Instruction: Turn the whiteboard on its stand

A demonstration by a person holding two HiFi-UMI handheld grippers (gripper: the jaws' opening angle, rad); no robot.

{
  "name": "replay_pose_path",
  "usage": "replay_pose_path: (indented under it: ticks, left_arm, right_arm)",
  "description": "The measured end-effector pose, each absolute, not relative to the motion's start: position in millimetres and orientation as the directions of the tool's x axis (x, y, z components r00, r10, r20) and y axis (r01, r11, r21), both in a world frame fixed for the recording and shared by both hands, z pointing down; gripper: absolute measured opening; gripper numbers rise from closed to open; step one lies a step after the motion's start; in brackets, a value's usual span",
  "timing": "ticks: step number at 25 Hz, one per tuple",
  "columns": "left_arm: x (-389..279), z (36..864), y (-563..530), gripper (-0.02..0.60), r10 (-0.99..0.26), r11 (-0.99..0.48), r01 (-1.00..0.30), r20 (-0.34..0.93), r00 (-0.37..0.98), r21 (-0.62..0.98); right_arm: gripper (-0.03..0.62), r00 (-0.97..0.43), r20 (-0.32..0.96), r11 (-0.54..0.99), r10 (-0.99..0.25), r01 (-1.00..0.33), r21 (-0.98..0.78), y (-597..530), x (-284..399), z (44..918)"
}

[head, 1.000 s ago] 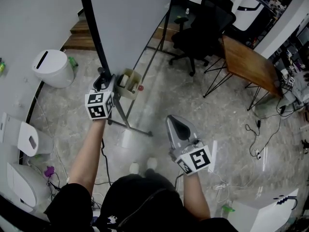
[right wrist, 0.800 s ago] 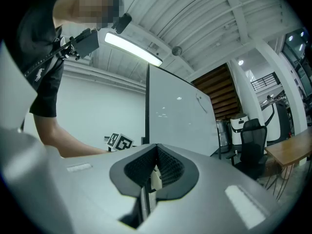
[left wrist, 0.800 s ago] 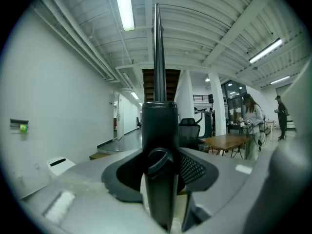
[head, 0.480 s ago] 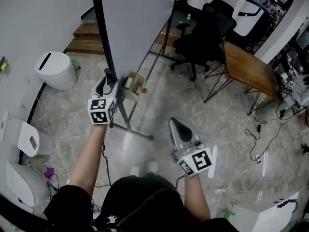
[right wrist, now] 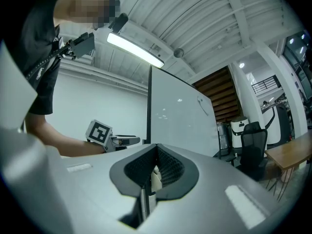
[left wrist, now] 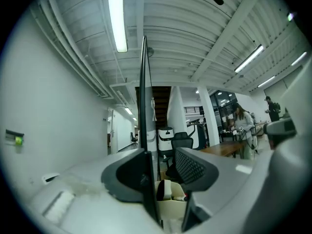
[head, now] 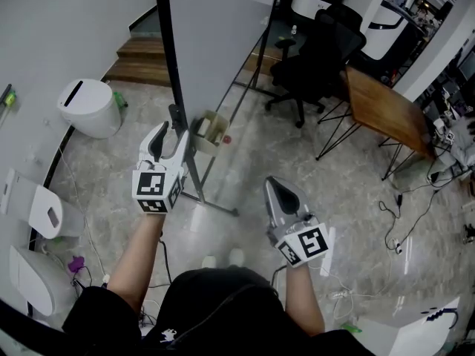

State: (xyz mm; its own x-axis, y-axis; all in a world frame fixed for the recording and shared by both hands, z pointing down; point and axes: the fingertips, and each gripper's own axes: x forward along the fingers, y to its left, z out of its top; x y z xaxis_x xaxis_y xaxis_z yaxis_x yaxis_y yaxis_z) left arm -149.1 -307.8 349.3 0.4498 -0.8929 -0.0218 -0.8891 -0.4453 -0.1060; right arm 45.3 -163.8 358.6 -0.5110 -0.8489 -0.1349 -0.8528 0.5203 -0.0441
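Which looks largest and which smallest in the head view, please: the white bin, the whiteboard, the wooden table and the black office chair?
1. whiteboard, clearly the largest
2. wooden table and black office chair: they look about alike, so I leave them unranked
3. white bin, the smallest

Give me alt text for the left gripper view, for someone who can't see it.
The whiteboard's black edge stands upright between the left tongs, which are closing but not yet clamped on it, with a gap on the right side. A beige holder sits just below, and a ceiling light glows above.
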Motion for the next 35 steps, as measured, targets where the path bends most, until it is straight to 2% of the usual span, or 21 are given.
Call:
replay_pose_path:
  ticks: [9,15,27,35]
  left_arm:
    - [-95,371,-258,0.056,-0.815,-0.580,-0.815,0.003,0.580,-0.006]
    - [-67,380,-238,0.006,-0.767,-0.641,-0.767,0.014,0.642,0.034]
    - [-38,379,-207,0.005,-0.706,-0.707,-0.703,-0.009,0.708,0.077]
    - [-47,383,-217,0.005,-0.732,-0.679,-0.730,0.003,0.681,0.076]
  right_arm:
    - [0.005,-0.506,-0.134,0.513,-0.852,-0.858,-0.025,-160,44,354]
    - [0.005,-0.506,-0.124,0.513,-0.853,-0.858,-0.023,-157,40,356]
    - [0.005,-0.489,-0.103,0.493,-0.866,-0.870,-0.019,-147,49,361]
    - [0.005,-0.485,-0.092,0.488,-0.870,-0.873,-0.019,-148,54,365]
